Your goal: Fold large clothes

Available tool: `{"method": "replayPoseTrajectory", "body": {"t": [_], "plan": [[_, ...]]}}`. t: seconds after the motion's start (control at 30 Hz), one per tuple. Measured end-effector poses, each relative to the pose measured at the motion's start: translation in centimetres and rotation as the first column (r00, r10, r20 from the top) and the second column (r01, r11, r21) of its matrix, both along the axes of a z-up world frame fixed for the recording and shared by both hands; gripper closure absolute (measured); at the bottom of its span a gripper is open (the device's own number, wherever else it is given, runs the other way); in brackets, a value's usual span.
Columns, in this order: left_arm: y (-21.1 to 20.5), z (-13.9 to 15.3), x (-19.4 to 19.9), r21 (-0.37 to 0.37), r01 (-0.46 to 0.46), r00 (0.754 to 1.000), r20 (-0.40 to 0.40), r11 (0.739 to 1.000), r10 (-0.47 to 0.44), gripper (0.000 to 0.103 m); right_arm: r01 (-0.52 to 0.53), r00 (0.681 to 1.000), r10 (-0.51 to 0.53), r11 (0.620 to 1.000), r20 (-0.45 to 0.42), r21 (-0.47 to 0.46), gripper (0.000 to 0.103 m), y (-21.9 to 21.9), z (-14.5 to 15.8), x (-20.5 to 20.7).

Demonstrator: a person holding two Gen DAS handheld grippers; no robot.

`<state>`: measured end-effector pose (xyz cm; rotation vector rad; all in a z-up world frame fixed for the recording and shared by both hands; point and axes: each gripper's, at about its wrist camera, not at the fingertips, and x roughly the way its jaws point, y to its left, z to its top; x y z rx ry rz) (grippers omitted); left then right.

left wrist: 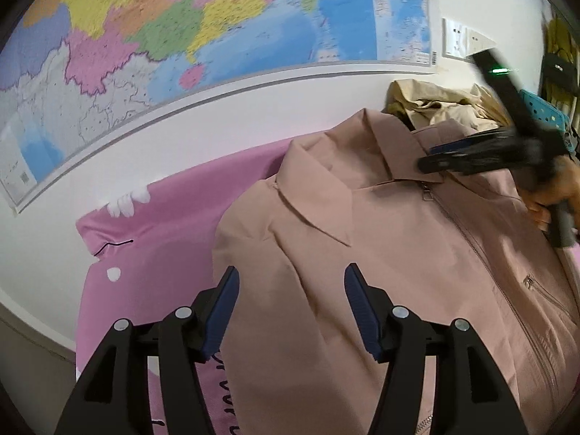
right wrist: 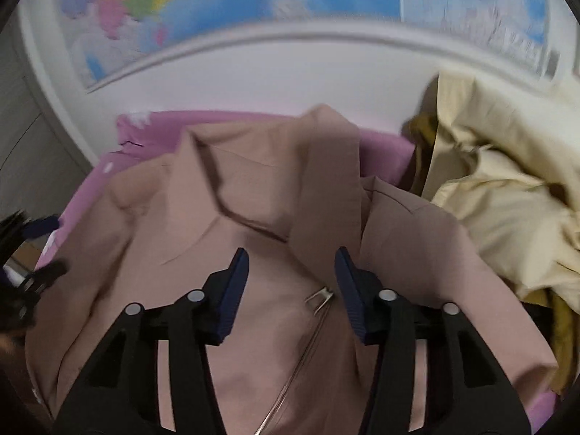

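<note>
A dusty-pink zip jacket point(left wrist: 398, 253) with a wide collar lies front up on a pink sheet point(left wrist: 163, 235). My left gripper point(left wrist: 290, 275) hovers open over its left shoulder, with cloth below the blue pads but nothing pinched. In the right wrist view my right gripper point(right wrist: 291, 257) stands open above the jacket point(right wrist: 163, 235) beside the zipper pull point(right wrist: 319, 297), just below the collar. The right gripper point(left wrist: 453, 156) also shows blurred over the collar in the left wrist view, with a hand point(left wrist: 551, 199) on its handle. The left gripper point(right wrist: 40, 246) sits at the left edge of the right wrist view.
A heap of cream and olive clothes point(right wrist: 507, 199) lies at the back right, against the jacket's far shoulder. A large wall map point(left wrist: 181, 36) hangs on the white wall behind the bed. The pink sheet's edge point(left wrist: 87, 253) runs along the left.
</note>
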<state>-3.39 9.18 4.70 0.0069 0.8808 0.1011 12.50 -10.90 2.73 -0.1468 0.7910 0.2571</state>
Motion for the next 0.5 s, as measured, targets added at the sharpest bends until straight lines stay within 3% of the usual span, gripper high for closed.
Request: {"method": "replayPoseTrajectory", "body": {"t": [0.13, 0.27, 0.5], "plan": [[-0.3, -0.1, -0.5, 0.022, -0.013, 1.0, -0.001, 1.0, 0.013, 0.045, 0.069, 0.997, -0.069, 0.998, -0.044, 0.004, 0.057, -0.6, -0.2, 1.5], [-0.8, 0.1, -1.6, 0.079, -0.016, 1.0, 0.012, 0.997, 0.015, 0.041, 0.007, 0.999, -0.006, 1.0, 0.039, -0.03, 0.044, 0.6, 1.6, -1.9], [-1.1, 0.4, -4.0, 0.09, -0.047, 0.999, 0.01, 0.995, 0.046, 0.037, -0.072, 0.993, 0.068, 0.996, 0.094, 0.043, 0.032, -0.9, 3.6, -8.7]]}}
